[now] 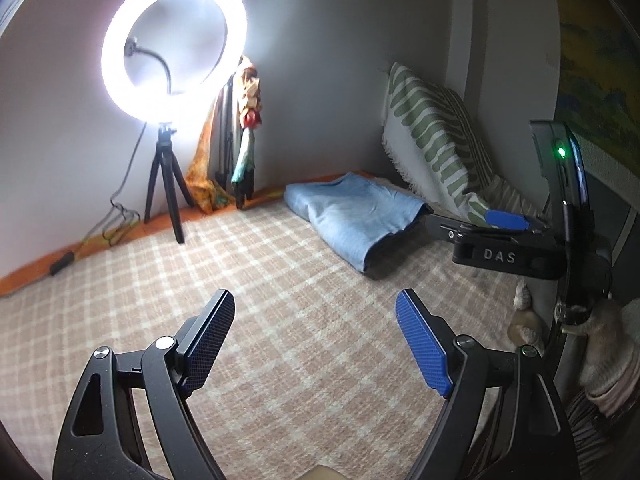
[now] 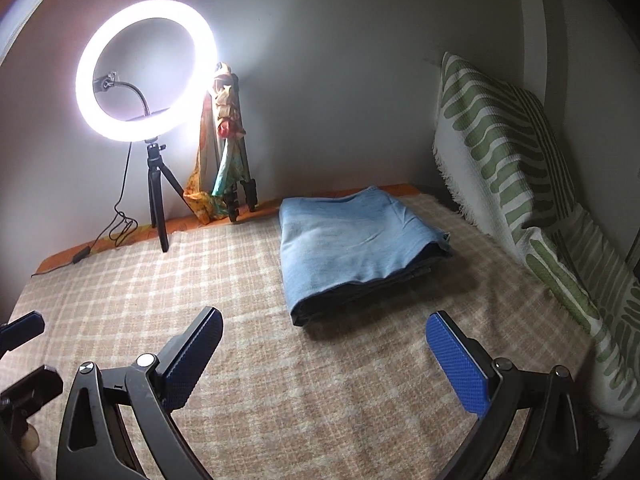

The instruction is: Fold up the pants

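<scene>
Pants point(image 2: 356, 248) sit as a folded blue stack on the plaid blanket point(image 2: 200, 280), near the far wall, beside the striped pillow point(image 2: 500, 152). Long axis runs away from the grippers, open edges facing right. Right gripper point(image 2: 336, 364) is nearer, stack just ahead between its fingers' line. Left gripper point(image 1: 316, 344) has it ahead-right, well apart. Both grippers spread wide, empty. Fold looks done.

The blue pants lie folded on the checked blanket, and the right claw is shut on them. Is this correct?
Not quite. In the right wrist view the right claw is open and empty, apart from the pants. They do lie folded on the checked blanket.
</scene>
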`<action>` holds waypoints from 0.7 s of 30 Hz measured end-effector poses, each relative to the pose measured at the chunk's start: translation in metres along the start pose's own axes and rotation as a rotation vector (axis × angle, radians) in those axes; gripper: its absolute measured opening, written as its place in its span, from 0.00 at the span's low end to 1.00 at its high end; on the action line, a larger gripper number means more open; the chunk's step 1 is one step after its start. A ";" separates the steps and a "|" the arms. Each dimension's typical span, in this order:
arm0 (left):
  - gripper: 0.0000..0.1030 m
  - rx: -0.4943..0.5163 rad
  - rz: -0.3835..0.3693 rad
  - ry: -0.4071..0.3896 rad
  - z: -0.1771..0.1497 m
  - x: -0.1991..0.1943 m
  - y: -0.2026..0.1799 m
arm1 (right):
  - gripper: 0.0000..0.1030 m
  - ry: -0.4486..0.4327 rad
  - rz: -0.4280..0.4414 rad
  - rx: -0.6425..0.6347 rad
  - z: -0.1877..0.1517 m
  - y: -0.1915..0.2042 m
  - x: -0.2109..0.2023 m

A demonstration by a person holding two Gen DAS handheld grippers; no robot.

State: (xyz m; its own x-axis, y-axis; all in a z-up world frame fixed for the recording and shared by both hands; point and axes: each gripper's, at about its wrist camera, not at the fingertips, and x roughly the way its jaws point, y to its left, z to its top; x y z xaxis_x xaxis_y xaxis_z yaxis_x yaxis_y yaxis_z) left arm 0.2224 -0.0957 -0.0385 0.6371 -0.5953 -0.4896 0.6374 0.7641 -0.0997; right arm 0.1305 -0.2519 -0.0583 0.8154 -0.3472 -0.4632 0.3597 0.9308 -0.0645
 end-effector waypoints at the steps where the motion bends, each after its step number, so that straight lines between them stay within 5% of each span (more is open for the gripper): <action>1: 0.84 0.010 0.007 -0.003 0.000 -0.001 -0.001 | 1.00 -0.003 -0.002 -0.001 0.000 0.001 0.000; 21: 0.85 -0.047 0.121 0.017 0.001 -0.005 0.017 | 1.00 -0.031 -0.024 0.024 0.001 -0.001 -0.002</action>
State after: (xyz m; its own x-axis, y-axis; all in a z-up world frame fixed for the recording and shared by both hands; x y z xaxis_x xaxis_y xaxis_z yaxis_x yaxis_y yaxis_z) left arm 0.2300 -0.0798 -0.0367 0.7003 -0.4939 -0.5154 0.5351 0.8411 -0.0790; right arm 0.1288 -0.2522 -0.0568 0.8198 -0.3735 -0.4341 0.3904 0.9191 -0.0537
